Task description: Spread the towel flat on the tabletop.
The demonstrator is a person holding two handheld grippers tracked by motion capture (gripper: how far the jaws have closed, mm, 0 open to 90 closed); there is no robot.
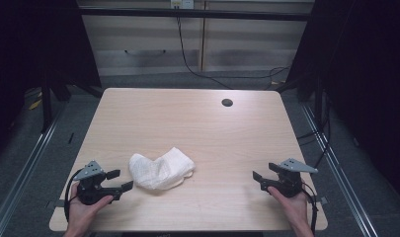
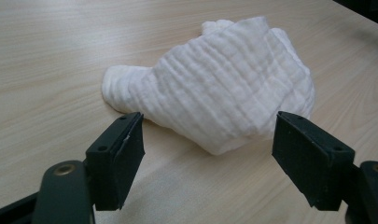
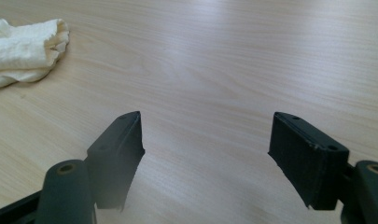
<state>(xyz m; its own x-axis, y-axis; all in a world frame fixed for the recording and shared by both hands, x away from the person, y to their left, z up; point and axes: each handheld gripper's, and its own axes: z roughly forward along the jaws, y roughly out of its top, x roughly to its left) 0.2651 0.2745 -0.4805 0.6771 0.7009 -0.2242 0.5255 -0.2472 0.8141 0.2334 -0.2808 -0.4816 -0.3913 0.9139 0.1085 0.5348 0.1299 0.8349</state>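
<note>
Crumpled white waffle-weave cloth (image 1: pixel 160 171) is sitting lower left of centre on the light wooden table (image 1: pixel 212 128); left gripper (image 1: pixel 119 179) and right gripper (image 1: pixel 259 176) are both gaping wide, gripping nothing.

Pale wooden table (image 1: pixel 212 128), round cable hole (image 1: pixel 227 102) near far edge; crumpled white cloth (image 1: pixel 160 170) lying toward front left.

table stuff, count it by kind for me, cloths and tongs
white cloth: 1, crumpled on the table
tongs: 2, the left tongs open, close beside the cloth, and the right tongs open over bare wood
total: 3
</note>
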